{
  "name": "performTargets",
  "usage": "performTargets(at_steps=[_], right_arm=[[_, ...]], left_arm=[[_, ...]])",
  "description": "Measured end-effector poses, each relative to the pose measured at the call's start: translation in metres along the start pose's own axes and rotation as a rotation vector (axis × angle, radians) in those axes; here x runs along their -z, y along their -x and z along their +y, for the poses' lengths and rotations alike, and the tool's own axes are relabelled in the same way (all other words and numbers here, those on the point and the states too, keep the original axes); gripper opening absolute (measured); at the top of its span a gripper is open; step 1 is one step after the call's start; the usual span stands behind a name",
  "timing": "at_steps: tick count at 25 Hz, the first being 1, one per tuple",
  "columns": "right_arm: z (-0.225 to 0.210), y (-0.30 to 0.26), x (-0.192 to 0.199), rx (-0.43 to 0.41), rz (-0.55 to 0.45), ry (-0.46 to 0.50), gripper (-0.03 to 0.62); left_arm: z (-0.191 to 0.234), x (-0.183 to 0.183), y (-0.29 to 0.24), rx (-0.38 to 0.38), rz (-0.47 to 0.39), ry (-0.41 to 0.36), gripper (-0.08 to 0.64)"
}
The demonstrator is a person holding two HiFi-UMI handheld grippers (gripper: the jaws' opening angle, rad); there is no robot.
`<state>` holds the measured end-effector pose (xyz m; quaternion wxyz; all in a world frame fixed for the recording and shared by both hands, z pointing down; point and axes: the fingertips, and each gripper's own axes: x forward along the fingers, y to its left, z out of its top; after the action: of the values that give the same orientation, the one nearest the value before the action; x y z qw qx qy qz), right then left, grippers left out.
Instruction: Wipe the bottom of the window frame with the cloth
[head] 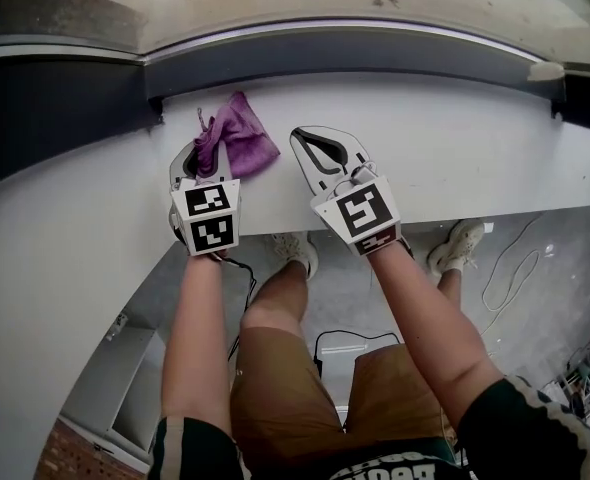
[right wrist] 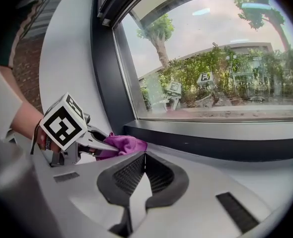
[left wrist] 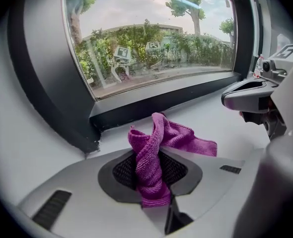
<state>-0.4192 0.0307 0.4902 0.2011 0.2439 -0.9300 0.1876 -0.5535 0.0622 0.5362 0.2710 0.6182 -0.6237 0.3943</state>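
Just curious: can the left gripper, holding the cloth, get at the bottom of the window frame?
Probably yes. The left gripper is shut on the cloth, the frame lies just ahead across bare sill, and the right gripper sits off to the side.

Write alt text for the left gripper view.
The left gripper clamps a purple cloth, its free end lying on the white sill in front of the dark bottom window frame. The right gripper shows at the right edge.
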Motion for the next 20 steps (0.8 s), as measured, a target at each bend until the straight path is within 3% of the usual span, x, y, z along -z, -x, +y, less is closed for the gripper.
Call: performTargets(at_steps=[6, 11, 20], right_arm=[[0.028, -0.021, -0.006, -0.046, 0.005, 0.018, 0.015], [0.040, -0.032, -0.010, -0.063, 0.011, 0.028, 0.015], [0.050, -0.029, -0.016, -0.085, 0.020, 0.046, 0.015]], left_arm=[[0.036, 0.013, 0.006, -0.053, 0.017, 0.031, 0.097], [0.068, 0.021, 0.013, -0.174, 0.029, 0.037, 0.097], [0.060, 0.047, 0.020, -0.161, 0.077, -0.004, 0.097]])
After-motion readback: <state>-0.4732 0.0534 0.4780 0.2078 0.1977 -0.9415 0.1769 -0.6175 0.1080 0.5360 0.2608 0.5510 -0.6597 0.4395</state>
